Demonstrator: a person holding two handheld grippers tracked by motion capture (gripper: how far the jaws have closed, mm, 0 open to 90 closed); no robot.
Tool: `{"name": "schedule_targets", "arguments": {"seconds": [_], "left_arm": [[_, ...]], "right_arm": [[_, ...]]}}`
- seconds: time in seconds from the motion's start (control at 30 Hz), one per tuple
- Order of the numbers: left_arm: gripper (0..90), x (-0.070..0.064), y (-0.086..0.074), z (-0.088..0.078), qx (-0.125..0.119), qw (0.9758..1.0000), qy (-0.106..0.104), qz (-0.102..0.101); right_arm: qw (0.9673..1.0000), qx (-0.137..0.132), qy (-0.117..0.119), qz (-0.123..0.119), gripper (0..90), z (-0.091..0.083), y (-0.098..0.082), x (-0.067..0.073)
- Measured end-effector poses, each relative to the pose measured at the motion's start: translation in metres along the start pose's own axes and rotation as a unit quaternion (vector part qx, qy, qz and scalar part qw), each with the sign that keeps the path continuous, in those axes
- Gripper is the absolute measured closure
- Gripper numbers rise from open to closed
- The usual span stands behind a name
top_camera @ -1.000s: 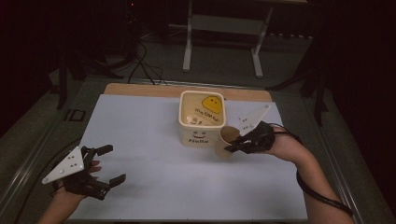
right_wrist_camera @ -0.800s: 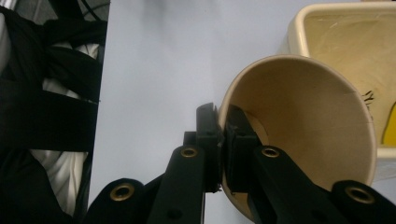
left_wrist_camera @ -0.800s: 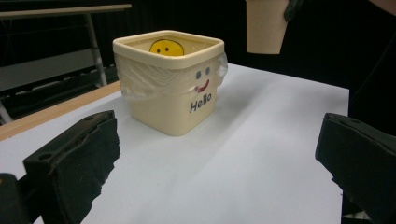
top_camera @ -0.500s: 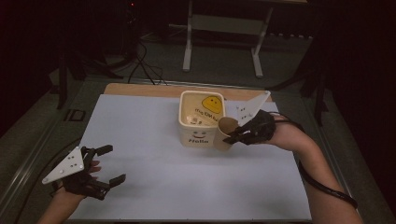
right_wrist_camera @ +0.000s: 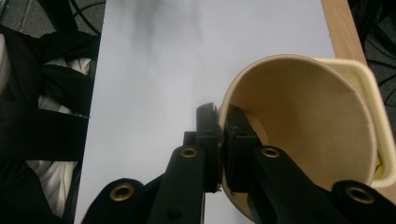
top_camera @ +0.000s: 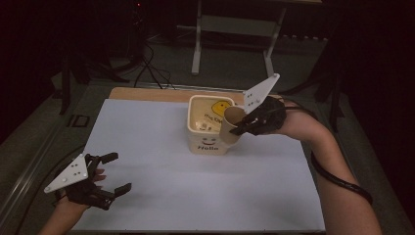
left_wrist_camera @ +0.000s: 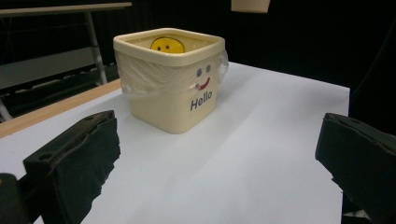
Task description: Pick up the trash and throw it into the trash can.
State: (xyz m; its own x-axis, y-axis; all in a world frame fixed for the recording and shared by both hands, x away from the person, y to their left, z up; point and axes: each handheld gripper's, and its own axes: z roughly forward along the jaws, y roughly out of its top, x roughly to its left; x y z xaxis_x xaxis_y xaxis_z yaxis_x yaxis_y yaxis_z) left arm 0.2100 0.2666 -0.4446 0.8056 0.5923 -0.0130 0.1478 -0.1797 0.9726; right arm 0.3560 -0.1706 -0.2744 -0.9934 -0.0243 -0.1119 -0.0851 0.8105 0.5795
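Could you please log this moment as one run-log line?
right gripper: shut on paper cup rim, over bin | left gripper: open, idle

My left gripper (top_camera: pixel 105 174): matt black frame, two black jaws faced with thick foam pads (left_wrist_camera: pixel 88 161), topped by a grey three-cornered plate (top_camera: pixel 67 174) drilled with small holes. My right gripper (top_camera: pixel 236 128): the same black build, with a matching holed plate (top_camera: pixel 260 92); brass-ringed rivets (right_wrist_camera: pixel 188 152) sit in its jaw arms. A black cable (top_camera: pixel 337 180) loops around my right forearm. Both forearms are bare, unsleeved.
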Motion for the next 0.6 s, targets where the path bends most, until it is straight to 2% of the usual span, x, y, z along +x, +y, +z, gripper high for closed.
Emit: {"name": "schedule_targets", "arguments": {"seconds": [0.37,0.6], "left_arm": [[0.6,0.0,-0.001,-0.001,-0.001,1.0,-0.001,-0.001],[0.6,0.0,-0.002,-0.001,0.003,1.0,-0.001,-0.002]], "right_arm": [[0.9999,0.006,-0.009,-0.001,86.4,-0.006,0.013,-0.017],[0.9997,0.009,-0.022,-0.005,86.4,-0.009,0.02,-0.033]]}}
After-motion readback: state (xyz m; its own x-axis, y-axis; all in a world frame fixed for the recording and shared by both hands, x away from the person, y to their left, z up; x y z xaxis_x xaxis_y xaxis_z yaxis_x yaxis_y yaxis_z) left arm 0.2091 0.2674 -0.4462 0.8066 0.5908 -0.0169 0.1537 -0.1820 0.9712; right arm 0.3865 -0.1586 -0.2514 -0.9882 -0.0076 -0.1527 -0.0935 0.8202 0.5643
